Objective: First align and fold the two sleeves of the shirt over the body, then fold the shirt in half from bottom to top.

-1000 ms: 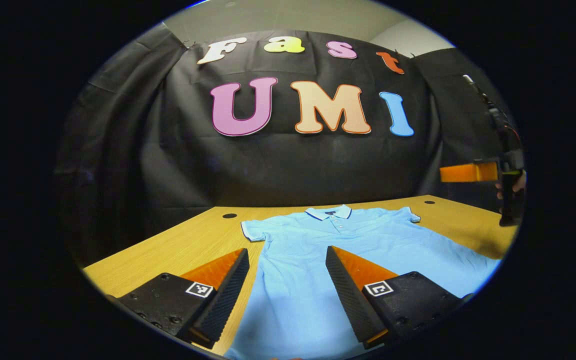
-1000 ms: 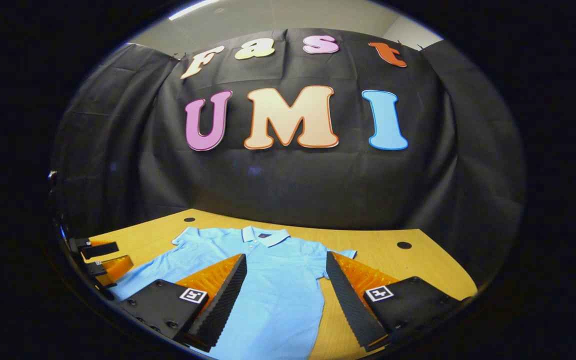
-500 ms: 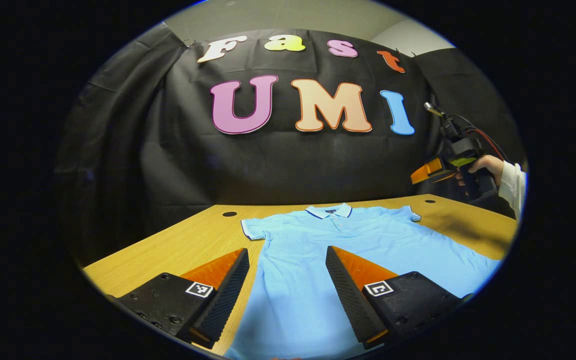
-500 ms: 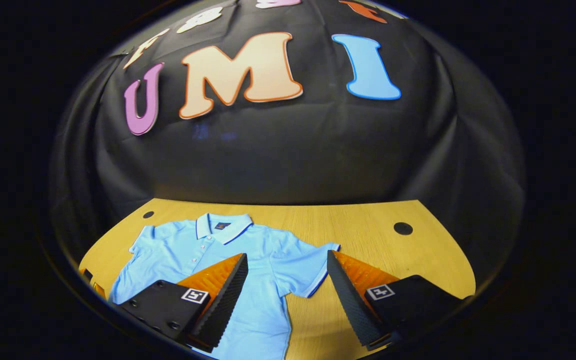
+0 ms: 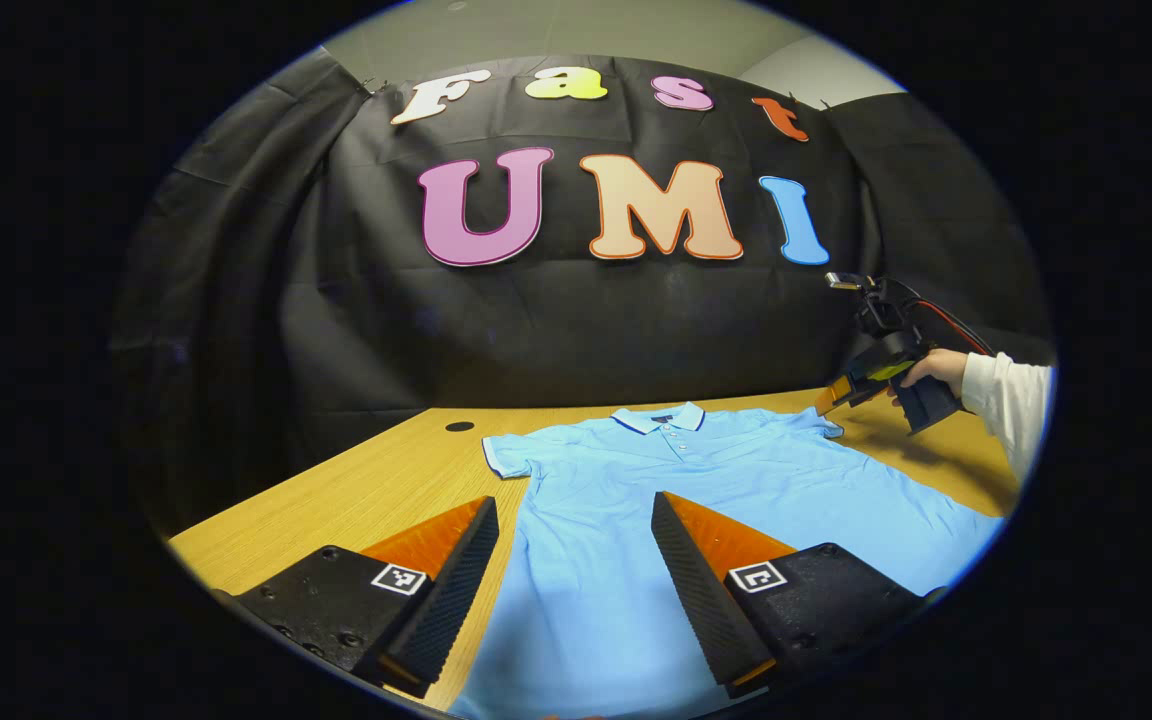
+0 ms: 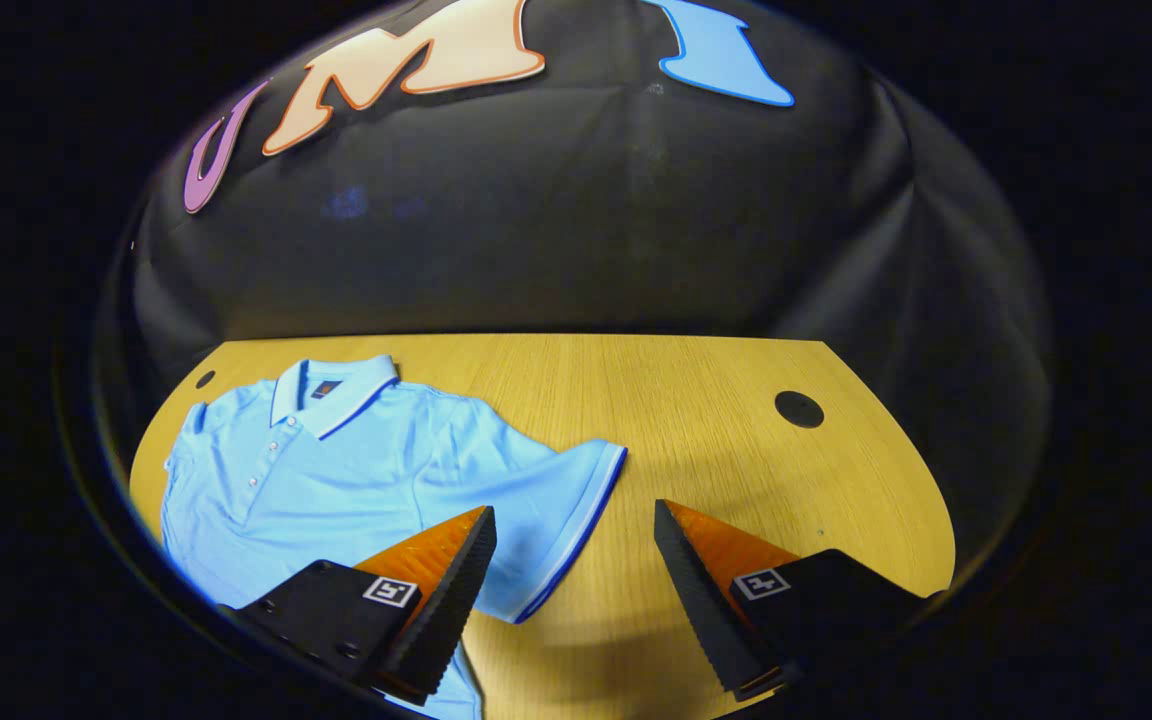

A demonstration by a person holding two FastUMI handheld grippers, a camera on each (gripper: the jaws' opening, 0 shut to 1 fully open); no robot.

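Note:
A light blue polo shirt (image 5: 696, 480) lies flat and face up on the wooden table (image 5: 356, 490), collar toward the back wall, both short sleeves spread out. My left gripper (image 5: 574, 520) is open low over the shirt's lower body. In the left gripper view my right gripper (image 5: 826, 398), held by a hand in a white sleeve, hovers beside the shirt's right sleeve (image 5: 821, 428). In the right gripper view the shirt (image 6: 336, 470) lies to the left, and my right gripper (image 6: 573, 530) stands open just above the right sleeve's trimmed cuff (image 6: 586, 510).
The table (image 6: 696, 400) has round cable holes, one at the back left (image 5: 458, 427) and one at the back right (image 6: 798, 408). Bare wood lies on both sides of the shirt. The black cloth wall stands right behind the table.
My right gripper has come forward and down toward the shirt's right sleeve, tilting downward, so the sleeve looms larger in its view. My left gripper has stayed still and open.

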